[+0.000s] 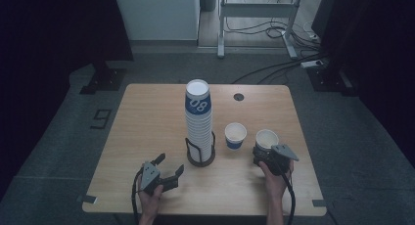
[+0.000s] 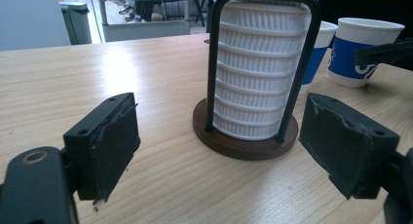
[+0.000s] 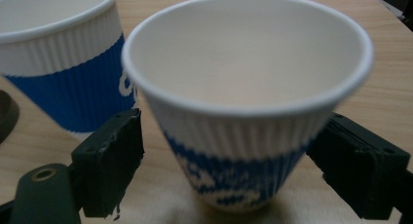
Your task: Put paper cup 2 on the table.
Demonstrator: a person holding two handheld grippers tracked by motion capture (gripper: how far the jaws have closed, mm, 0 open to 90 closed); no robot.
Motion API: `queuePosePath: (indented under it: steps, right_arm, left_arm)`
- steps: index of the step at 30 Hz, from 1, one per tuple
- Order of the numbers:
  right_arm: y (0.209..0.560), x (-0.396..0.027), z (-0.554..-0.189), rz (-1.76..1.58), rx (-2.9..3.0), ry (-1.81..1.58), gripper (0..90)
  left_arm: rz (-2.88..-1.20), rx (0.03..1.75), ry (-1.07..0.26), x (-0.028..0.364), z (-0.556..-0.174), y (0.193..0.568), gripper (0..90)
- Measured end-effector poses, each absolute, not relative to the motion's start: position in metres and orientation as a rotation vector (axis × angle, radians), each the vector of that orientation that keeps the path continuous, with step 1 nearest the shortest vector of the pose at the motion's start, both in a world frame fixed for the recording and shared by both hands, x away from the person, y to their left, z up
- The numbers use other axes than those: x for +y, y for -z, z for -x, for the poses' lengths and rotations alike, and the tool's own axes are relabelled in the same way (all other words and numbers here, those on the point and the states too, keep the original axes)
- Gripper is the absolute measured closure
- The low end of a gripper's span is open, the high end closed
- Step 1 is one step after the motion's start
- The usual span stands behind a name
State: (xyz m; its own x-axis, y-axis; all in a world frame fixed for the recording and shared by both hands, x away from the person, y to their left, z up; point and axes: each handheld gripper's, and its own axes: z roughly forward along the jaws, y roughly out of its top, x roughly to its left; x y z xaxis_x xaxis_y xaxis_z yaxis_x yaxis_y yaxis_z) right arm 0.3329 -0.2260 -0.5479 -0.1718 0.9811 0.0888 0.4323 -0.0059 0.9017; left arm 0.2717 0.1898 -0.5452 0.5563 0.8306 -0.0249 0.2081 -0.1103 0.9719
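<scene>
A tall stack of blue-and-white ribbed paper cups (image 1: 198, 120) stands in a dark wire holder (image 1: 200, 159) on a round base at the table's middle. Two single cups stand upright to its right: one (image 1: 235, 136) near the stack, the other (image 1: 266, 139) further right. My right gripper (image 1: 266, 154) has its jaws on either side of that right cup (image 3: 243, 112). Its left pad (image 3: 114, 160) stands a little off the wall, so it is open. My left gripper (image 1: 170, 165) is open at the front left, pointing at the holder (image 2: 243, 136), with nothing between its jaws.
The wooden table (image 1: 147, 117) has a small round cable hole (image 1: 238, 96) at the back. Bare wood lies left of the stack. Beyond the table are a white cabinet (image 1: 156, 14), a metal frame (image 1: 254, 19) and cables on the floor.
</scene>
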Motion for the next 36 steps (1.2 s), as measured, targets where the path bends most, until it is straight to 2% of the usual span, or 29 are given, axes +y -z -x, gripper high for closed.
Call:
queuePosePath:
  steps: [8,14,26,36]
  right_arm:
    - [0.548,-0.218,-0.294,-1.435,1.575,-1.235,13.2]
    - [0.546,-0.197,-0.271,-1.326,1.561,-1.337,13.2]
    - [0.544,-0.146,-0.255,-1.150,1.619,-1.458,14.8]
    - [0.551,-0.127,-0.253,-1.109,1.666,-1.471,14.9]
  left_arm:
    - [-1.628,0.914,-0.691,0.188,-0.271,0.545,14.2]
    - [-1.624,0.926,-0.689,0.188,-0.270,0.545,14.2]
    - [-1.617,0.940,-0.701,0.188,-0.267,0.545,14.2]
    - [-1.613,0.935,-0.697,0.188,-0.266,0.545,14.1]
